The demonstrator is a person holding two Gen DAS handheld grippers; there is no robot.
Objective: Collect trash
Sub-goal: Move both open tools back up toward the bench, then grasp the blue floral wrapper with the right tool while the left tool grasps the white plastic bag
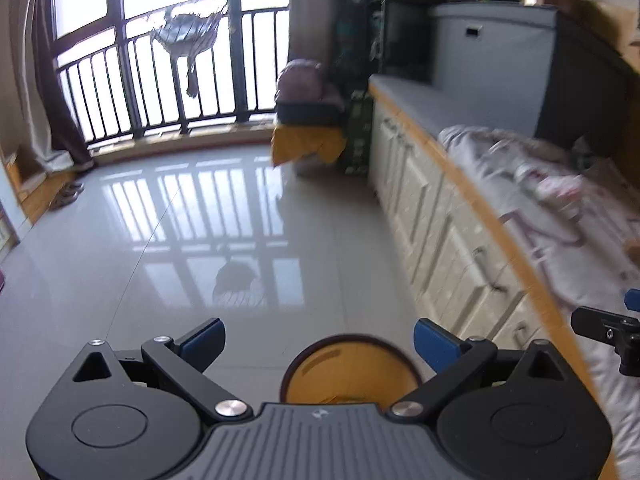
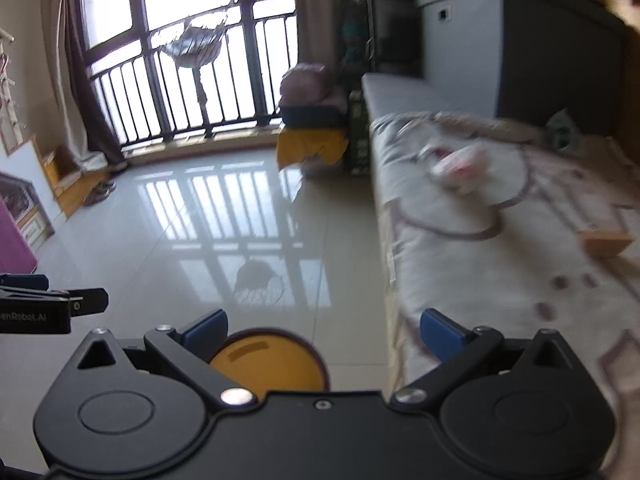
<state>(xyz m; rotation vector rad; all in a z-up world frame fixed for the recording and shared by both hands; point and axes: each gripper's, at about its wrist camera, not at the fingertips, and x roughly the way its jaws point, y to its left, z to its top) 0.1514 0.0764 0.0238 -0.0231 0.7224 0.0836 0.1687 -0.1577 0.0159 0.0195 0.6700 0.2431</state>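
A crumpled white and red wrapper (image 2: 460,170) lies on the patterned cloth (image 2: 500,264) over the low bench at right; it also shows blurred in the left wrist view (image 1: 554,188). A round yellow bin with a dark rim (image 1: 350,370) stands on the floor just below both grippers and also shows in the right wrist view (image 2: 268,364). My left gripper (image 1: 318,338) is open and empty above the bin. My right gripper (image 2: 324,332) is open and empty, at the bench's edge, well short of the wrapper.
A small wooden block (image 2: 606,242) and a green packet (image 2: 562,130) lie on the bench. White drawers (image 1: 432,220) run under the bench. A grey cabinet (image 1: 496,60) stands at its far end. A yellow-draped stool with bags (image 1: 310,128) stands by the balcony railing (image 1: 160,80). Glossy tile floor (image 1: 200,240) lies at left.
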